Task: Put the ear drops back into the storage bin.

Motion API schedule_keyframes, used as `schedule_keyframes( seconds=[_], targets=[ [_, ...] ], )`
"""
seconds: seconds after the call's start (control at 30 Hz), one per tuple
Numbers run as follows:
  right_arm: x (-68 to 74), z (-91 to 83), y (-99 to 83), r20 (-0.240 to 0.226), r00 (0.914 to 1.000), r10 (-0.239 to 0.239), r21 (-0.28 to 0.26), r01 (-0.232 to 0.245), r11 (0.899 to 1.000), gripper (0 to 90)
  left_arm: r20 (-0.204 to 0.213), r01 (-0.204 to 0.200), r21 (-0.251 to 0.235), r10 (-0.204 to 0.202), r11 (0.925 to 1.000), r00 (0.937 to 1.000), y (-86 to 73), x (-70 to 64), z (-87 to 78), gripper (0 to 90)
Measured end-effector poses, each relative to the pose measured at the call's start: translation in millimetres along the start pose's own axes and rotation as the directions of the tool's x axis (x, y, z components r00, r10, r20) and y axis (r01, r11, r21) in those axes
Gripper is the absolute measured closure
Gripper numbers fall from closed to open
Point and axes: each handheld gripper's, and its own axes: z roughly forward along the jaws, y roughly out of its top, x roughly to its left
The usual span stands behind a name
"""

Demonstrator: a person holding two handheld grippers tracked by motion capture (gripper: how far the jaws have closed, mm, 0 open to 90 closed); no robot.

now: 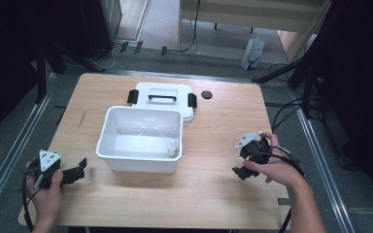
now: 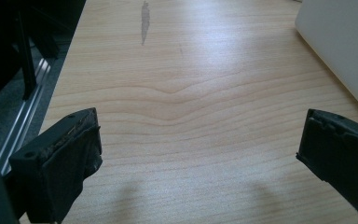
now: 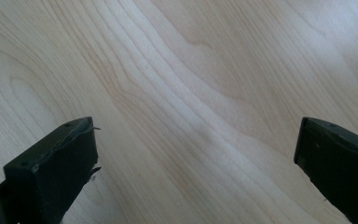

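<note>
left gripper (image 2: 198,154) fingers (image 2: 56,163) wide apart — empty, right gripper (image 3: 196,163) likewise

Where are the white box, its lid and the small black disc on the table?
white box (image 1: 136,162): high view, on its front outer wall.
lid (image 1: 162,88): high view, on its white top behind the black handle.
small black disc (image 1: 206,94): high view, on its centre, right of the lid.
</note>
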Motion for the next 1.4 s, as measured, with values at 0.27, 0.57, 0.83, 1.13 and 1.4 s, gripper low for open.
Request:
schedule_keyframes(
  seconds=[0.27, 0.57, 0.83, 1.13, 1.4],
  targets=[
    [1.2, 8.1, -30.8, 0.016, 0.9981, 0.059, -0.033, -0.059, 0.998, 0.0, 0.000, 0.000, -0.002, 0.000, 1.0000, 1.0000, -0.1, -0.2, -0.2, 0.0],
    [6.7, 8.5, -63.7, 0.033, 0.9869, 0.158, -0.140, -0.152, 0.978, 0.0, -0.001, -0.002, -0.004, 0.002, 1.0000, 1.0000, -0.2, -0.3, -0.3, 0.0],
    [15.3, 11.3, -95.2, 0.038, 0.9670, 0.252, -0.242, -0.235, 0.941, 0.0, -0.002, -0.003, -0.002, 0.003, 1.0000, 1.0000, -0.1, -0.4, -0.4, 0.0],
    [28.1, 9.6, -122.2, 0.006, 0.9321, 0.362, -0.375, -0.334, 0.865, 0.0, -0.003, -0.002, -0.001, 0.002, 1.0000, 1.0000, -0.1, -0.6, -0.4, 0.0],
    [32.0, 7.8, -146.1, -0.071, 0.8855, 0.459, -0.491, -0.432, 0.757, 0.0, -0.007, -0.007, -0.004, 0.007, 1.0000, 1.0000, -0.1, -1.0, -0.3, 0.0]
  ],
)
